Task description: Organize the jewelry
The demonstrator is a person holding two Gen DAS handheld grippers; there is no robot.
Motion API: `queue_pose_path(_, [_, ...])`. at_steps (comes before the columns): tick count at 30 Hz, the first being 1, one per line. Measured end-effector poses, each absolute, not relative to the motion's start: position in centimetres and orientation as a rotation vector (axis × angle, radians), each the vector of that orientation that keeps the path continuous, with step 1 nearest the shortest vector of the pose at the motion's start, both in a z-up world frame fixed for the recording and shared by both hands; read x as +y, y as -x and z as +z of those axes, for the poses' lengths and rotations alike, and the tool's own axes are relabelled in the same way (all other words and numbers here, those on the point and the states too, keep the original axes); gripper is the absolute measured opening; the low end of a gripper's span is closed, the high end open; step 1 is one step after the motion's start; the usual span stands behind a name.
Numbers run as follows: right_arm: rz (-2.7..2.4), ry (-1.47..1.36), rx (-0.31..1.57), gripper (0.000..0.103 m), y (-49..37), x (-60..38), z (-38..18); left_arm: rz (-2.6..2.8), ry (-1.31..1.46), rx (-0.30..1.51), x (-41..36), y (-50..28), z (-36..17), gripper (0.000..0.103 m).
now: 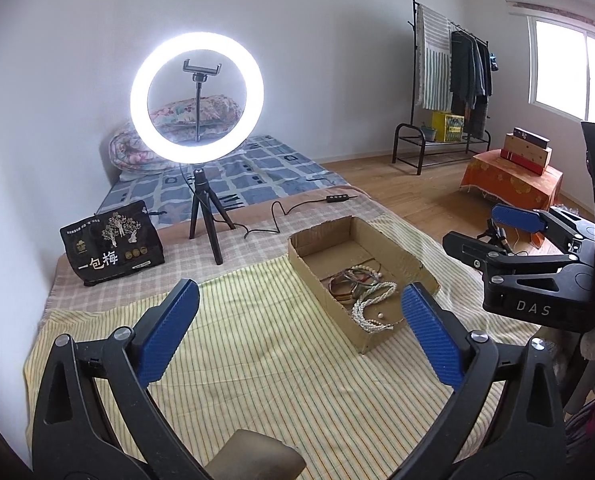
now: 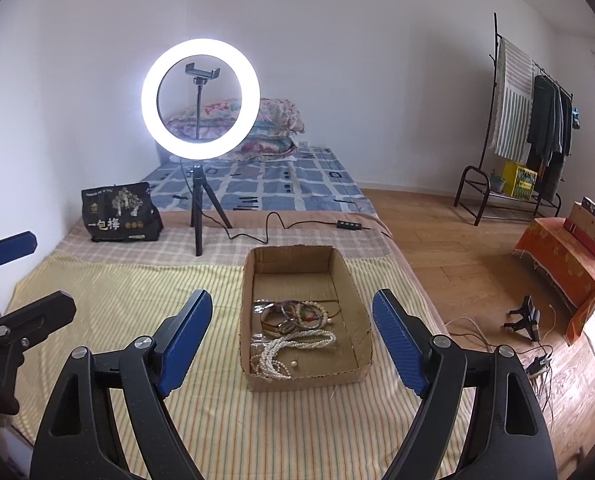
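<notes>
A shallow cardboard box (image 2: 345,276) lies on the yellow striped cloth (image 2: 109,292). It holds a white pearl necklace (image 2: 293,344), several bangles and bead bracelets (image 2: 297,314) and one loose bead (image 2: 294,364). My right gripper (image 2: 293,340) is open and empty, hovering above the box's near end. My left gripper (image 1: 297,320) is open and empty, above the cloth left of the box (image 1: 309,256); the jewelry (image 1: 367,290) shows there too. The right gripper (image 1: 497,232) appears at the right of the left wrist view, and the left gripper (image 2: 13,276) at the left edge of the right wrist view.
A lit ring light on a tripod (image 2: 199,100) stands behind the box, its cable (image 2: 281,222) trailing right. A black printed bag (image 2: 119,212) sits at the back left. Right of the bed are wooden floor, a clothes rack (image 2: 525,120), an orange-covered stand (image 2: 565,264) and loose cables (image 2: 533,360).
</notes>
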State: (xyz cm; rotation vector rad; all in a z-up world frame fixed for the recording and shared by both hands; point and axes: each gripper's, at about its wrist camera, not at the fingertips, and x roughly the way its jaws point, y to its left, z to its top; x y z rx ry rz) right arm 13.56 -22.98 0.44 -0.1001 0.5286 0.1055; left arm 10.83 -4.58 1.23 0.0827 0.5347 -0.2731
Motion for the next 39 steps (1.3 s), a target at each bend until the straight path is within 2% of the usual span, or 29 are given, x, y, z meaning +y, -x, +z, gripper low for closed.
queue_pose_path(39, [0.097, 0.098, 0.560, 0.082, -14.2, -23.1, -0.6, -0.245, -0.092, 0.545, -4.7, -10.8, 1.0, 0.103])
